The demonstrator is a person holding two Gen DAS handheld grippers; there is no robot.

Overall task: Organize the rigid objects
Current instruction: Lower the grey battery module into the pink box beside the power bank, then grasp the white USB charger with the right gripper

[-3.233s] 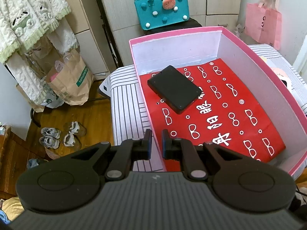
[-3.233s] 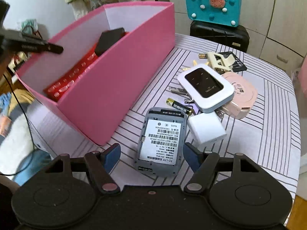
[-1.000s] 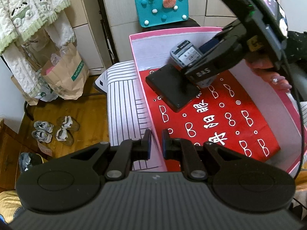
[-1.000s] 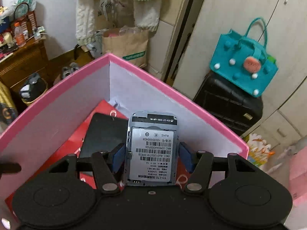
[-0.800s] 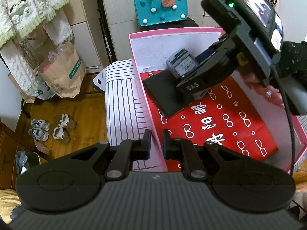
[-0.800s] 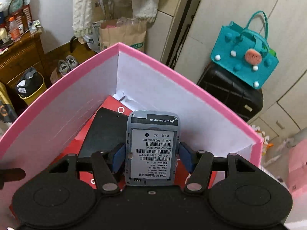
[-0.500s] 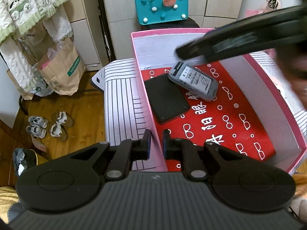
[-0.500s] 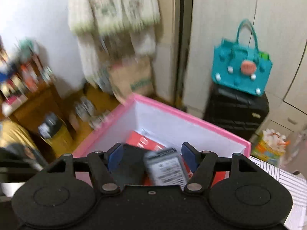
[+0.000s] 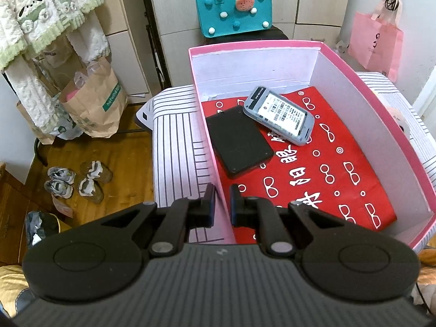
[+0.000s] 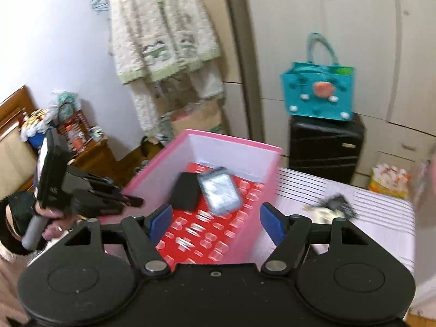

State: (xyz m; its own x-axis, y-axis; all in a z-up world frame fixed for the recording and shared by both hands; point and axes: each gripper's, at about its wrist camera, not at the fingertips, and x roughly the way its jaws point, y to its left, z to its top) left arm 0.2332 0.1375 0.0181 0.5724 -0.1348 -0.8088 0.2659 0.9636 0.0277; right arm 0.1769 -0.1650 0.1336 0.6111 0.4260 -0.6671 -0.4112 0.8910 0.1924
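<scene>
A pink box (image 9: pixel 259 46) with a red patterned paper lining (image 9: pixel 327 169) stands on the striped table. Inside, a grey device (image 9: pixel 280 114) lies label up, leaning on a flat black device (image 9: pixel 237 141). My left gripper (image 9: pixel 222 201) is shut on the box's left wall at the near corner. The right wrist view is blurred: my right gripper (image 10: pixel 215 215) hangs open above the box's near right side with nothing between its fingers. Below it sit the grey device (image 10: pixel 219 190) and the black device (image 10: pixel 186 190). A hand holds the left gripper (image 10: pixel 130 200) at the box (image 10: pixel 234 141).
The striped table (image 9: pixel 174 136) extends left and right of the box. Small loose items (image 10: pixel 332 204) lie on it to the right. A teal bag (image 10: pixel 316 92) sits on a black suitcase (image 10: pixel 324 147) behind. Shoes (image 9: pixel 79 179) and a paper bag (image 9: pixel 95 100) are on the floor.
My right gripper let go of the grey device, which now lies in the box, then pulled up and back out of it. The left gripper kept its hold.
</scene>
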